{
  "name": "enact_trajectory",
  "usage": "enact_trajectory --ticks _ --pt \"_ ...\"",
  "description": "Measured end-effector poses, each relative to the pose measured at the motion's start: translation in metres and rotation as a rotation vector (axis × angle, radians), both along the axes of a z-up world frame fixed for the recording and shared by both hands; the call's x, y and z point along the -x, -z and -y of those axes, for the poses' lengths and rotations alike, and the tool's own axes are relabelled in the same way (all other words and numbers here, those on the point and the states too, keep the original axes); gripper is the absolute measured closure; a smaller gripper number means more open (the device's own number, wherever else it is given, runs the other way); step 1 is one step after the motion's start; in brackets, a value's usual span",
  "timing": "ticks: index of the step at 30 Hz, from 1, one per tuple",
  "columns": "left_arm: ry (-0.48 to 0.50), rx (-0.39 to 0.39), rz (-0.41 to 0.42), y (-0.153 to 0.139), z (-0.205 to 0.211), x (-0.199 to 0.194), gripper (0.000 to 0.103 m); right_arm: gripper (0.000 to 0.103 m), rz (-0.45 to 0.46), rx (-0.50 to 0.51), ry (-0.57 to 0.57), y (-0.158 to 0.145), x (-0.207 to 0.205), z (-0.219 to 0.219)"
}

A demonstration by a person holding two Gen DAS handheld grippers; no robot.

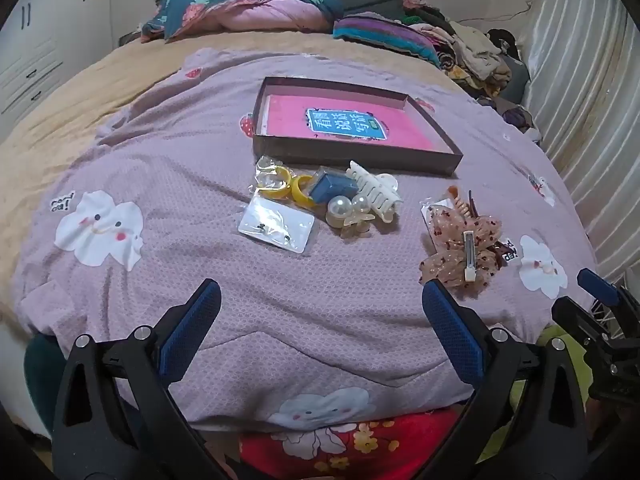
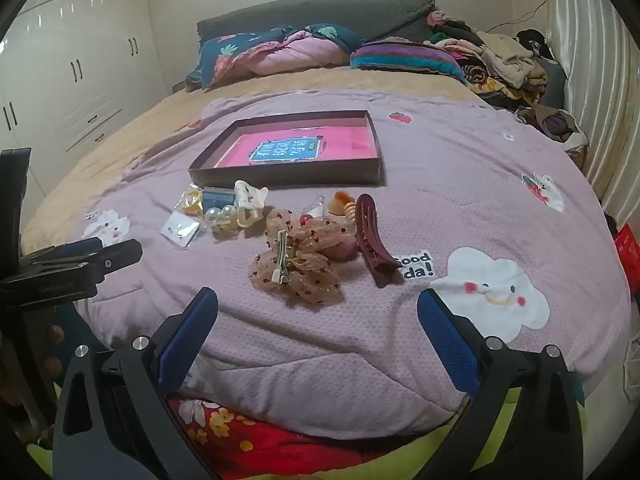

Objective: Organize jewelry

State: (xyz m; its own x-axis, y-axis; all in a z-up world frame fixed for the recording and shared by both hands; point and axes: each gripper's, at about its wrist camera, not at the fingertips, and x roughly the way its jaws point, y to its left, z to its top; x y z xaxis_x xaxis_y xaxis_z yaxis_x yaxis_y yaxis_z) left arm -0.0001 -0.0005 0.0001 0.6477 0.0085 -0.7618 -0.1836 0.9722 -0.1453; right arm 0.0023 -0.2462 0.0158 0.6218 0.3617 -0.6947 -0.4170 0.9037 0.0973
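Note:
A shallow brown box (image 1: 352,156) (image 2: 280,178) with a pink bottom lies on the purple bedspread. In front of it lies a pile: yellow rings (image 1: 280,186), a blue block (image 1: 332,186), a white claw clip (image 1: 376,192), pearl pieces (image 1: 346,210) and a carded earring packet (image 1: 276,224). To the right lie a dotted bow clip (image 1: 460,252) (image 2: 300,264), a maroon hair clip (image 2: 370,236) and an orange clip (image 2: 342,202). My left gripper (image 1: 320,308) is open and empty, near the bed's front edge. My right gripper (image 2: 318,316) is open and empty, just before the bow clip.
Folded quilts and pillows (image 1: 248,8) and a clothes heap (image 1: 472,52) lie at the bed's far end. Curtains (image 1: 592,100) hang on the right, white wardrobes (image 2: 80,60) stand on the left. The right gripper shows in the left wrist view (image 1: 600,320).

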Motion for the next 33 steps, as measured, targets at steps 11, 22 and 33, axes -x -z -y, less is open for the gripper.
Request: enact_trajectory --ticks 11,22,33 --pt "0.001 -0.003 0.010 -0.006 0.001 -0.001 0.008 0.004 0.012 -0.003 -0.004 -0.007 0.005 0.000" --pt "0.004 -0.009 0.028 -0.012 0.000 0.003 0.008 0.004 0.017 -0.005 -0.004 -0.010 0.007 -0.001" --pt "0.001 -0.011 0.035 -0.013 0.000 0.004 0.008 0.004 0.021 -0.009 -0.006 -0.013 0.007 0.000"
